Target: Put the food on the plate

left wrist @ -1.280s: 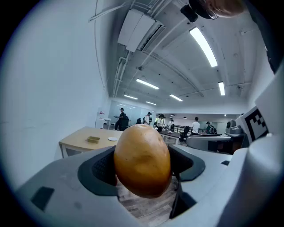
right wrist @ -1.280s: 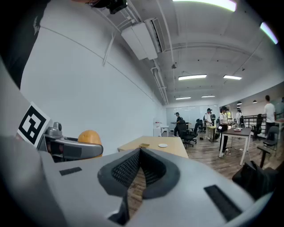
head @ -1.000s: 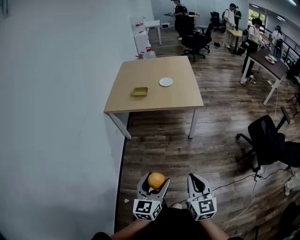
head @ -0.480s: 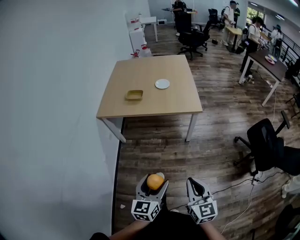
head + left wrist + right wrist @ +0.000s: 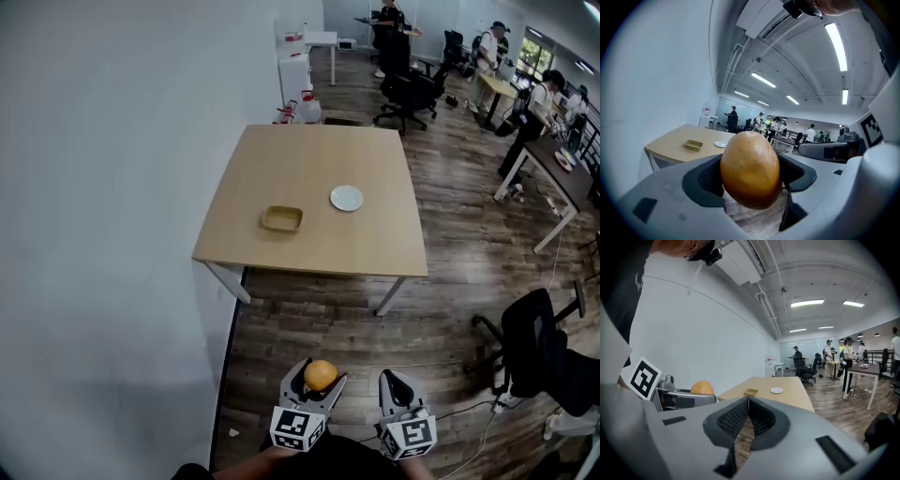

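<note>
My left gripper [image 5: 317,381] is shut on an orange, egg-shaped piece of food [image 5: 321,374] [image 5: 750,169], held low near my body over the wooden floor. My right gripper [image 5: 394,388] [image 5: 748,414] hangs beside it, shut, with nothing between its jaws. The food [image 5: 702,387] also shows at the left in the right gripper view. Far ahead, a small white plate [image 5: 346,198] [image 5: 720,144] [image 5: 776,390] lies on a light wooden table [image 5: 375,239], with a shallow yellow dish [image 5: 281,218] [image 5: 693,145] [image 5: 751,392] to its left.
A white wall [image 5: 112,187] runs along the left. A black office chair [image 5: 539,352] and a floor cable [image 5: 469,409] are at the right. More chairs [image 5: 412,89], desks [image 5: 553,173] and several people [image 5: 544,94] fill the back of the room.
The view has swung: the table now sits lower and more to the right in the head view. Both grippers keep their hold and stance near my body.
</note>
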Demonstrator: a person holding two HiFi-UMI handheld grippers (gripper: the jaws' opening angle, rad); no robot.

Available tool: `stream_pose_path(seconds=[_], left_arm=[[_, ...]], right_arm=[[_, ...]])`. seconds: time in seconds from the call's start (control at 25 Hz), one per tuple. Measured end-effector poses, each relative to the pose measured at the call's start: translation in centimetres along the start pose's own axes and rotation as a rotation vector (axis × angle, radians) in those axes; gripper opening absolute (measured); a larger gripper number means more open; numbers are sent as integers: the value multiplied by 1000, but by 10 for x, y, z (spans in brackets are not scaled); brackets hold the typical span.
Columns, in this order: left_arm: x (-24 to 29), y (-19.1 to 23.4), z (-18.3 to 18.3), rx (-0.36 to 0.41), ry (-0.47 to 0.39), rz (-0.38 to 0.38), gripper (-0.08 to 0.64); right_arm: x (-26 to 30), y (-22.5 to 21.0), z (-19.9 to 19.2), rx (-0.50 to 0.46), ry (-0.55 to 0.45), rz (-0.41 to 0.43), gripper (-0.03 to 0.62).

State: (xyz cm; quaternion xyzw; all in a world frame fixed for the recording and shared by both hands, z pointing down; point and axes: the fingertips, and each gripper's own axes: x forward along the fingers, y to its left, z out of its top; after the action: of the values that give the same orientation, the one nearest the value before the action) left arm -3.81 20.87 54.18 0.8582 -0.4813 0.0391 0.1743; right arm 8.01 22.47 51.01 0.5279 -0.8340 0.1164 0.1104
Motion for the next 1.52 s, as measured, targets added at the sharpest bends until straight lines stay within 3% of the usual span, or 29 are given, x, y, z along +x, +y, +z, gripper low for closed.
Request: stream_pose_path(seconds=[0.52,0.76,1.08,1.52], left_arm=[[84,105,55,-6,-7,-65,328],[95,128,74,-3,-37,-47,327],[114,141,65,-24,-15,-33,327],[208,184,84,37,30,-5,328]], right_arm=[[130,-22,45,0,31,-77,60],[161,-16,55,-4,30,-48,61],[190,-11,62,-50,14,27,61],[286,-75,77,36,-8,44,61]])
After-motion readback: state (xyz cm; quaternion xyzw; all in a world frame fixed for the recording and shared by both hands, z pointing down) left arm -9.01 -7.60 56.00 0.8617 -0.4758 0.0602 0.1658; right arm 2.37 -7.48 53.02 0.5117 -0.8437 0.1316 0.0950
